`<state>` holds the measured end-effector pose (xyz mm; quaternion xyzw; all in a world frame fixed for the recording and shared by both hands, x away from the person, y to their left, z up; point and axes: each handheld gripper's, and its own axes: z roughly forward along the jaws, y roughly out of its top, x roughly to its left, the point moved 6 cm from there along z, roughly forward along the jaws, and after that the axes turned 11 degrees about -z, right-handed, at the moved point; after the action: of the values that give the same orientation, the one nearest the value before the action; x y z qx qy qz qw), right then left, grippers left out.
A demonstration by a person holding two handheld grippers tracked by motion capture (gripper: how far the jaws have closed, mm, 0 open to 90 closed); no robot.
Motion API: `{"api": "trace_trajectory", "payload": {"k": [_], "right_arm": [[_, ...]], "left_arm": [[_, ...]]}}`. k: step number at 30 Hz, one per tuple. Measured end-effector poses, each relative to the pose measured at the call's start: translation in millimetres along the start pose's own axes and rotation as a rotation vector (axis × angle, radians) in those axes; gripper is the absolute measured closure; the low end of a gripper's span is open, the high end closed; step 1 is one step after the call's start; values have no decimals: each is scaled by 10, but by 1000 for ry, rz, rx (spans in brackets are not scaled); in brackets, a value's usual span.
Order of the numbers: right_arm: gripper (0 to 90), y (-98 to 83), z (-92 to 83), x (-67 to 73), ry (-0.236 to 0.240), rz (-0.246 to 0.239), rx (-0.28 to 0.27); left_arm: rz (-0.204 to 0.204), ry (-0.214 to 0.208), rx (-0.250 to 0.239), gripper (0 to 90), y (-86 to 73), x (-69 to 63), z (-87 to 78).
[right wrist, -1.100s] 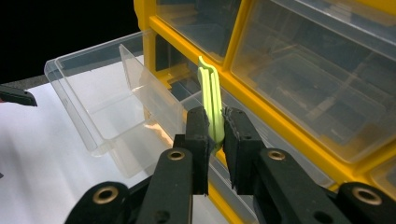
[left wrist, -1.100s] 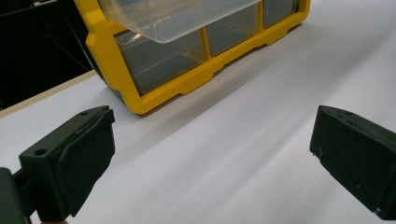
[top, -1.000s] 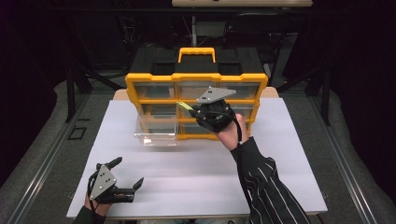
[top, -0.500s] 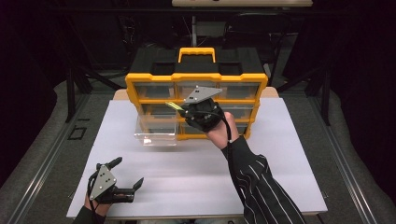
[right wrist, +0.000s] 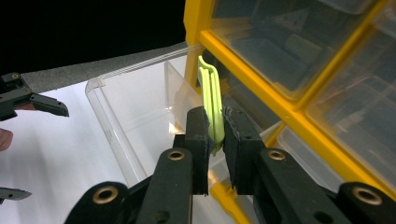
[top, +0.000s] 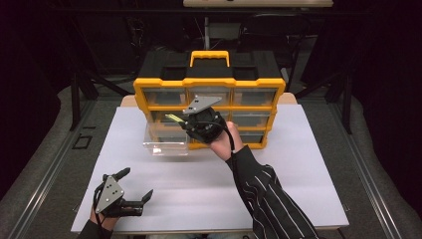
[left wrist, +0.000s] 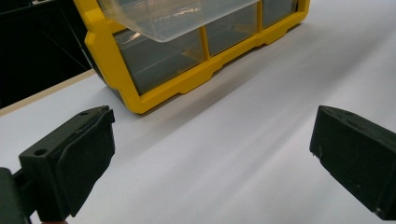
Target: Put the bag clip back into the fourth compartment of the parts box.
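A yellow organizer with clear drawers stands at the back of the white table. One clear drawer is pulled out at its lower left and looks empty. My right gripper hovers in front of the cabinet, just above the drawer's right end. It is shut on a thin yellow-green strip. In the right gripper view the strip stands upright between the pads of the right gripper, over the drawer. My left gripper rests open near the front left of the table, nothing between its jaws.
The white table top stretches wide in front of the organizer. The open drawer juts out over it. Dark floor and black stands surround the table. The left gripper's fingers show at the left edge of the right gripper view.
My right gripper has moved left along the cabinet front with the strip, from the middle column to above the open drawer's right end. The left gripper has stayed put.
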<state>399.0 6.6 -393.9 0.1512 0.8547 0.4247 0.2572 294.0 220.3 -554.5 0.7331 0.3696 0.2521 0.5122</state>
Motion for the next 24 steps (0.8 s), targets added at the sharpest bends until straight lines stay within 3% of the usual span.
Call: {"api": "trace_trajectory", "payload": {"k": [12, 24], "right_arm": [[805, -33, 171, 65, 41, 1, 28], [804, -59, 219, 90, 56, -4, 50]], "left_arm": [[-4, 1, -1, 2, 0, 2, -1], [-5, 2, 1, 2, -1, 4, -5]]}}
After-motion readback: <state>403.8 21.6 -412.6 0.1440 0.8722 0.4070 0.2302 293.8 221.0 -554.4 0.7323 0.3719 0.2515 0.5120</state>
